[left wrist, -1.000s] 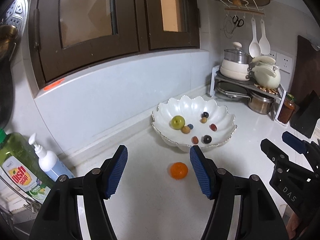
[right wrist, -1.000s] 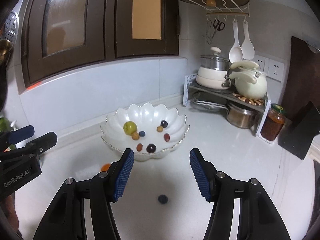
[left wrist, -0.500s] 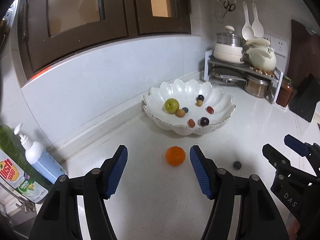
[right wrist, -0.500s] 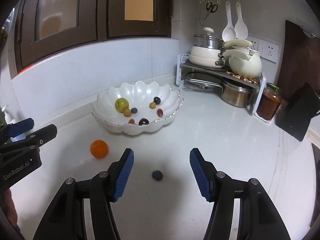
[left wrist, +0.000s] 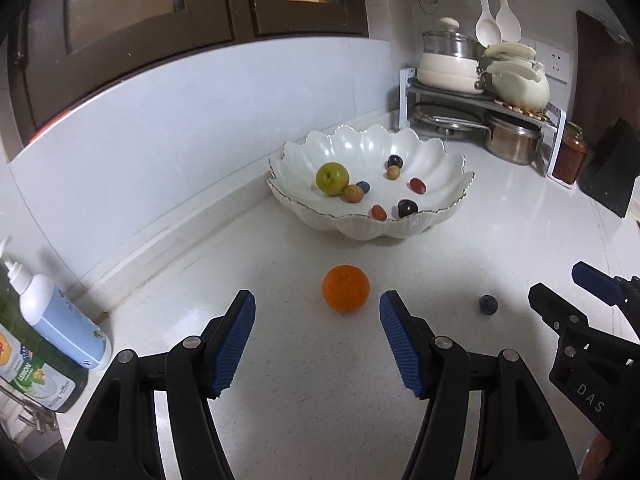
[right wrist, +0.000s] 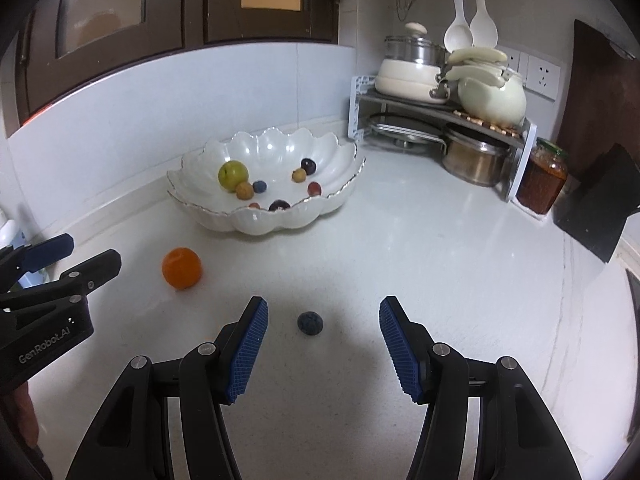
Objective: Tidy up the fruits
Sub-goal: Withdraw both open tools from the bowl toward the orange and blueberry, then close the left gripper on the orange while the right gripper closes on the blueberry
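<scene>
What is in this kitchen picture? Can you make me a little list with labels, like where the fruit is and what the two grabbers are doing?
place: white kitchen counter
bowl: white, wavy rim, near the wall
in the bowl: green apple and several small fruits
loose fruit: orange and blueberry on the counter
left gripper: open, empty, orange just ahead
right gripper: open, empty, blueberry just ahead
corner: rack with pots, red jar

The green dish-soap bottle (left wrist: 24, 364) is cut off by the left wrist view's left edge; its small label print is unreadable.
</scene>
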`<state>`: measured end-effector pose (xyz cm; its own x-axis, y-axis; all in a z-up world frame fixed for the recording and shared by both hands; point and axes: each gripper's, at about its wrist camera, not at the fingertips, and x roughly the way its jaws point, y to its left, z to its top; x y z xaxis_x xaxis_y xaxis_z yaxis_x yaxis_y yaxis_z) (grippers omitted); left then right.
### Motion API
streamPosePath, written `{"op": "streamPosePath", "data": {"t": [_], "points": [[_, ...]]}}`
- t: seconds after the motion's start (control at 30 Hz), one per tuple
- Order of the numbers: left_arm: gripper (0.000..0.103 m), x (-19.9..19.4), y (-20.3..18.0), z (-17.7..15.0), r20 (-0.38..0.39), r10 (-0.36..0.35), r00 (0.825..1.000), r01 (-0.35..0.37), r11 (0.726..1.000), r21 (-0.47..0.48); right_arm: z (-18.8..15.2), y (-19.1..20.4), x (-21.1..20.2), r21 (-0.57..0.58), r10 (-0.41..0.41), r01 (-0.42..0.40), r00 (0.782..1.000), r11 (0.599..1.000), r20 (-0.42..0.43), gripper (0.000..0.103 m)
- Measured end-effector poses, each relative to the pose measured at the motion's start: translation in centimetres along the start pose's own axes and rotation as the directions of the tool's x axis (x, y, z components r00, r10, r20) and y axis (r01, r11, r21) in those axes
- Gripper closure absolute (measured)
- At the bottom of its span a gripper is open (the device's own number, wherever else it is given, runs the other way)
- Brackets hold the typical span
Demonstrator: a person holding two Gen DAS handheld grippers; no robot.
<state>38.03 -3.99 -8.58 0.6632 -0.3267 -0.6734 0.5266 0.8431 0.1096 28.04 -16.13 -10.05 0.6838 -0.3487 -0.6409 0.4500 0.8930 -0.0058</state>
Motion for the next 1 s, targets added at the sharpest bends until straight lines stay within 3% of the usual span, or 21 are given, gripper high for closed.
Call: {"op": "streamPosePath", "data": {"t": [1.0], "points": [[0.039,8.4,-1.1,-0.1,-0.144,-0.046,0.988,0.053,0.998,0.04,-0.6,-0.8,6.7,0.088,0.054,-0.04,0.985,0.995,-0.161,0.045]]}}
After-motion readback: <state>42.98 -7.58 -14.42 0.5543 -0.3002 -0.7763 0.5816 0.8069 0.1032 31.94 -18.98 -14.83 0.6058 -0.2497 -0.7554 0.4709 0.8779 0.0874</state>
